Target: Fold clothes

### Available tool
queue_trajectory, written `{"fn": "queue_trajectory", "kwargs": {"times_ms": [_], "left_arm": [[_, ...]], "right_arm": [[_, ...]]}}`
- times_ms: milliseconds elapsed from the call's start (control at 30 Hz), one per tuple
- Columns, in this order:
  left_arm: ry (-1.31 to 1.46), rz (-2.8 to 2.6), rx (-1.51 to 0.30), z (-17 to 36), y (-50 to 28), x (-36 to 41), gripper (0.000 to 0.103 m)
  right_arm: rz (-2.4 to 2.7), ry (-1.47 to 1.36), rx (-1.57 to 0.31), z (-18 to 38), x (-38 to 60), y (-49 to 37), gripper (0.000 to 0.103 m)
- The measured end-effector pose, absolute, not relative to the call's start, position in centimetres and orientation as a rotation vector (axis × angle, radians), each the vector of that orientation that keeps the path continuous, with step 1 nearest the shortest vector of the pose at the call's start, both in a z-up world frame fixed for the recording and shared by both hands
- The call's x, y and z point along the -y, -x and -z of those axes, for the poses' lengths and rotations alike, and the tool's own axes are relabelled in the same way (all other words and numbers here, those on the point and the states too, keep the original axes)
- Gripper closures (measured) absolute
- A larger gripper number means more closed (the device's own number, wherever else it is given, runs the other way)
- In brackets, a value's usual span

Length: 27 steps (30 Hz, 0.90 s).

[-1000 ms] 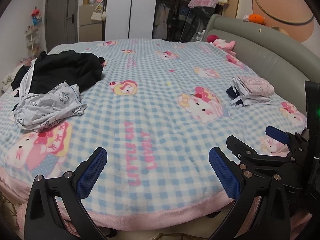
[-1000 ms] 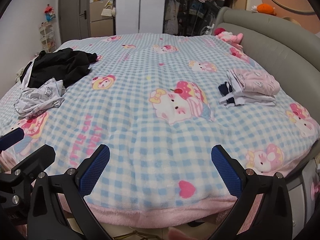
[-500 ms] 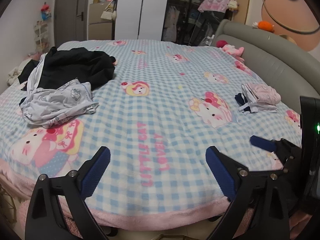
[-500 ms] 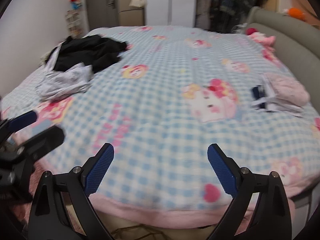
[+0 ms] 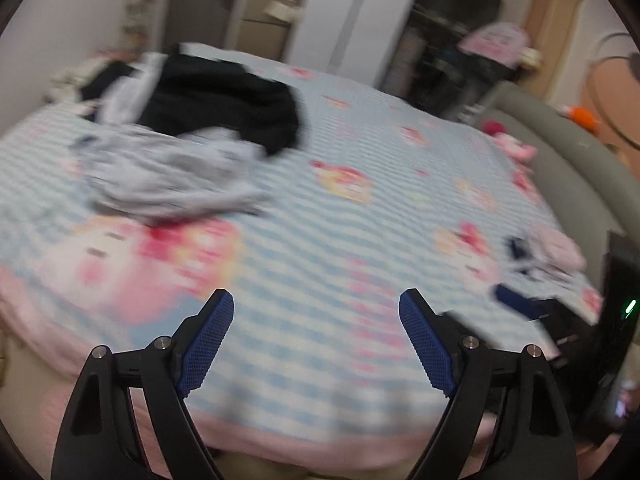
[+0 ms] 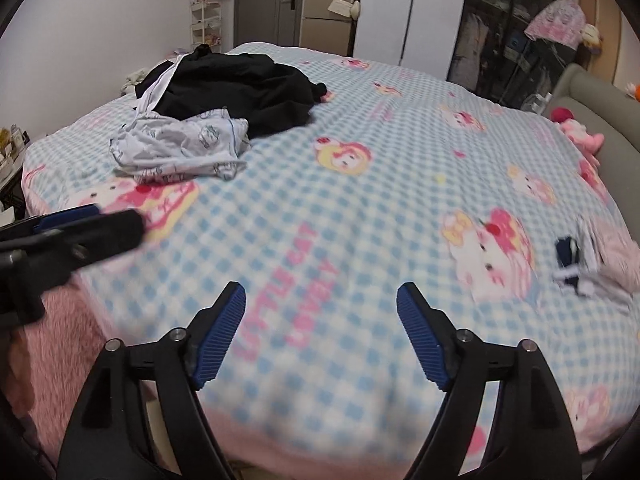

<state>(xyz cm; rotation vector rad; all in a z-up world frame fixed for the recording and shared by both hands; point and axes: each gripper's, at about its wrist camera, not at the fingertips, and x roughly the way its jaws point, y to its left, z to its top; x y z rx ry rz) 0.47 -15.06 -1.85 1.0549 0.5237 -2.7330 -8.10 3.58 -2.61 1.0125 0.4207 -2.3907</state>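
Note:
A crumpled white patterned garment (image 6: 180, 148) lies at the far left of the bed, against a heap of black clothing (image 6: 244, 88). Both show blurred in the left wrist view, the white one (image 5: 168, 176) in front of the black one (image 5: 224, 108). A folded pink and white stack (image 6: 600, 256) with a dark blue item lies at the right; it also shows in the left wrist view (image 5: 552, 252). My left gripper (image 5: 316, 340) is open and empty over the bed's near edge. My right gripper (image 6: 320, 332) is open and empty, to its right.
The bed carries a blue checked cartoon blanket (image 6: 400, 200) with a pink hem. A grey padded headboard (image 5: 568, 160) curves along the right with a pink plush toy (image 6: 580, 136). A wardrobe (image 6: 504, 32), a door and shelves stand behind.
Both grippers have swung left, so the unfolded heap sits nearer the middle of view and the folded stack has slid to the right edge. Both stay open.

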Motion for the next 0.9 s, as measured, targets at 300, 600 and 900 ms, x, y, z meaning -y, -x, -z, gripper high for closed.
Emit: {"fn": "queue_trajectory", "kwargs": {"times_ms": [300, 600, 900], "left_arm": [[-0.979, 2.501, -0.581, 3.9, 2.1, 29.0, 0.014], [-1.063, 2.376, -0.683, 8.1, 7.8, 37.0, 0.012], [-1.167, 2.372, -0.839, 11.7, 11.7, 40.8, 0.029]], "right_arm": [[2.245, -0.989, -0.441, 3.3, 10.1, 13.4, 0.016], [2.194, -1.077, -0.532, 9.0, 21.9, 17.9, 0.011], [2.117, -1.181, -0.545, 13.4, 25.0, 20.6, 0.026]]}}
